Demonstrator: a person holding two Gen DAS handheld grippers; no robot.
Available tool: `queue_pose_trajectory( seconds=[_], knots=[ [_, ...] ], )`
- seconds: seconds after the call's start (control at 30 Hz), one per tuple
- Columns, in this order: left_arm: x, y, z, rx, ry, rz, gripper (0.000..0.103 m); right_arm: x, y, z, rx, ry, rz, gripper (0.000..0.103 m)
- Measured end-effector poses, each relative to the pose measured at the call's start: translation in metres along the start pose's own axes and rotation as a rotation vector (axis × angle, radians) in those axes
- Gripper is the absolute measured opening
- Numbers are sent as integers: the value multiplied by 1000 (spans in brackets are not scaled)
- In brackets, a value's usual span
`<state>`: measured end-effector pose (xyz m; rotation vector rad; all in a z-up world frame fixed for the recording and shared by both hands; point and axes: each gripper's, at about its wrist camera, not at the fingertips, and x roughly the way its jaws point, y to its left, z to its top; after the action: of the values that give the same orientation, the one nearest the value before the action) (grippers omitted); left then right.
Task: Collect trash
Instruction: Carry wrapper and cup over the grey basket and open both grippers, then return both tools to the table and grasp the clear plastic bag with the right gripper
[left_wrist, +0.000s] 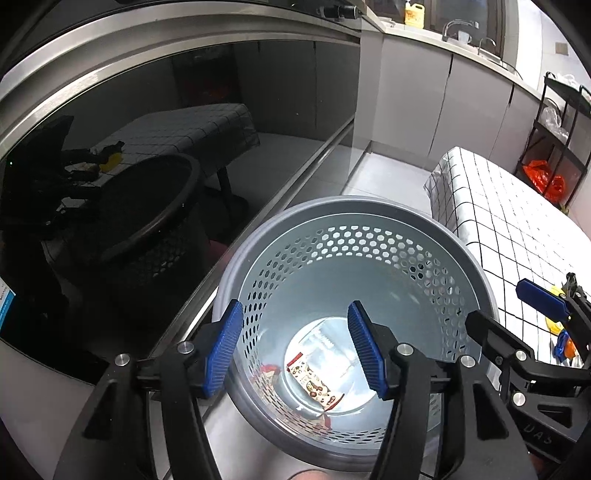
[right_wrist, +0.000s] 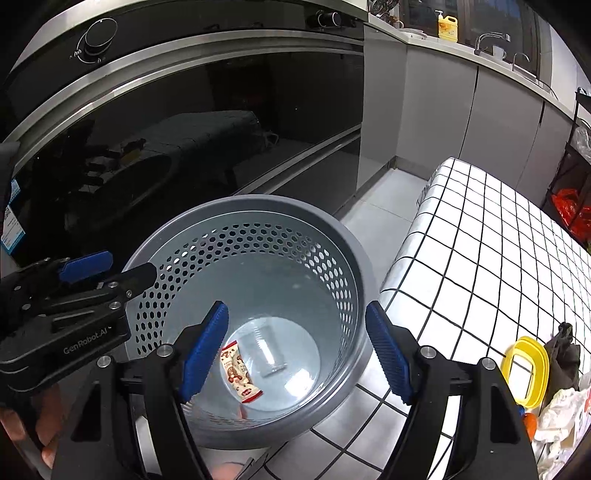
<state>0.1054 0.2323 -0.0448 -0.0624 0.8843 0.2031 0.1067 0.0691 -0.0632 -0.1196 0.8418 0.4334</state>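
Note:
A grey perforated waste bin (left_wrist: 458, 236) stands on the floor beside the table; it also shows in the right wrist view (right_wrist: 332, 225). A red and white snack wrapper (left_wrist: 314, 384) lies on its bottom, also seen in the right wrist view (right_wrist: 240, 373), with a clear plastic piece (right_wrist: 269, 354) beside it. My left gripper (left_wrist: 295, 350) is open and empty above the bin mouth. My right gripper (right_wrist: 295, 354) is open and empty above the bin too. Each gripper shows at the edge of the other's view.
A table with a white checked cloth (right_wrist: 498, 251) lies to the right, holding a yellow lid (right_wrist: 528, 369), crumpled white trash (right_wrist: 561, 417) and a dark item (right_wrist: 563, 347). A black glass oven front (right_wrist: 184, 140) is behind the bin. A rack with orange bags (left_wrist: 546, 177) stands far right.

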Motion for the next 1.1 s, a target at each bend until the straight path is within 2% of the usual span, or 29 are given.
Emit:
queue_pose_trajectory(
  seconds=[0.33,0.57,0.67,0.87,1.1],
  knots=[
    [-9,-4,-2,4,-33,-3,58,-8,-8,-8,23,-5,-17,73],
    [-21,-7,-3,11,-71,-6,62,-23,-18,-21,58,-7,-44,73],
    [-27,-9,-3,11,-91,-12,67,-32,-21,-29,73,-11,-61,73],
    [-40,-16,-7,28,-122,-33,71,-54,-33,-54,108,-23,-91,73],
    [-60,-28,-14,46,-148,-71,72,-92,-63,-98,184,-26,-141,73]
  ],
)
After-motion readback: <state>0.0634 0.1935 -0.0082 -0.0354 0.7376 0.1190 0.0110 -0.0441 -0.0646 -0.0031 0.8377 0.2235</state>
